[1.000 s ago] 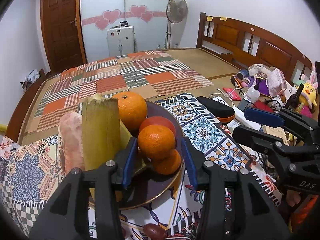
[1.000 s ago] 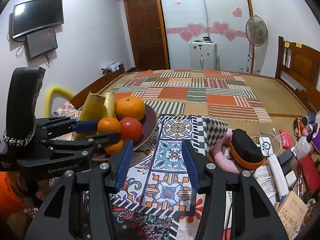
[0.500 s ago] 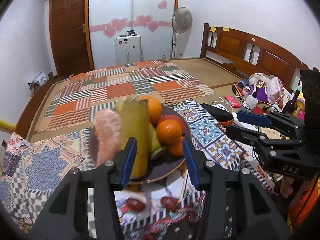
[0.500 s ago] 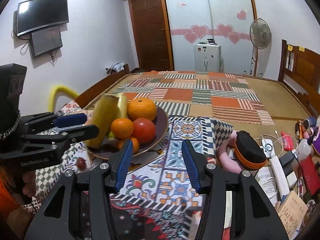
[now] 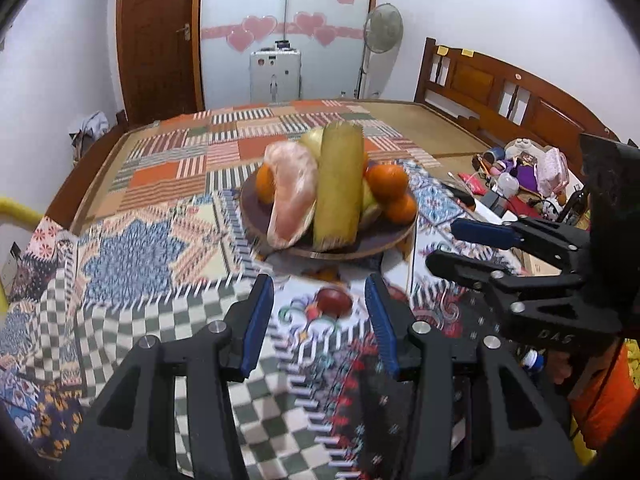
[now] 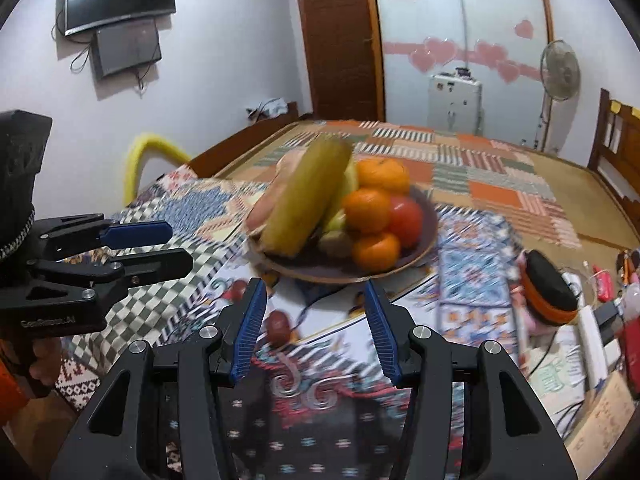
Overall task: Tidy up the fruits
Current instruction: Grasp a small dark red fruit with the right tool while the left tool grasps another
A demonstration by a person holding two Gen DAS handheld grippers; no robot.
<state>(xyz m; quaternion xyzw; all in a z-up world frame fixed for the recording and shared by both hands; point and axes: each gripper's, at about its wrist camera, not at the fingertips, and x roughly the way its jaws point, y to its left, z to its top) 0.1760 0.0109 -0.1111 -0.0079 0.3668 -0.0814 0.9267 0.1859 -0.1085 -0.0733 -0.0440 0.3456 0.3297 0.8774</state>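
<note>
A dark round plate (image 5: 384, 240) (image 6: 430, 232) on the patterned cloth holds several oranges (image 5: 386, 182) (image 6: 366, 210), a red fruit (image 6: 406, 220), a tall yellow-green piece (image 5: 338, 184) (image 6: 304, 196) and a pink piece (image 5: 292, 192). Small dark red fruits (image 5: 334, 300) (image 6: 278, 326) lie on the cloth in front of the plate. My left gripper (image 5: 320, 320) is open and empty, back from the plate. My right gripper (image 6: 316, 322) is open and empty, also back from the plate. Each gripper shows in the other's view (image 5: 472, 244) (image 6: 148, 246).
A black and orange pouch (image 6: 546, 288) lies right of the plate. Toys, bottles and cables (image 5: 528, 176) crowd the right side by the wooden headboard (image 5: 500, 88). A striped mat (image 5: 248, 144) covers the bed beyond. A yellow curved tube (image 6: 144, 156) stands at the left.
Both grippers have pulled back from the plate, which now looks smaller and farther. The left gripper no longer reaches among the fruit. More cloth and small red fruits show in front.
</note>
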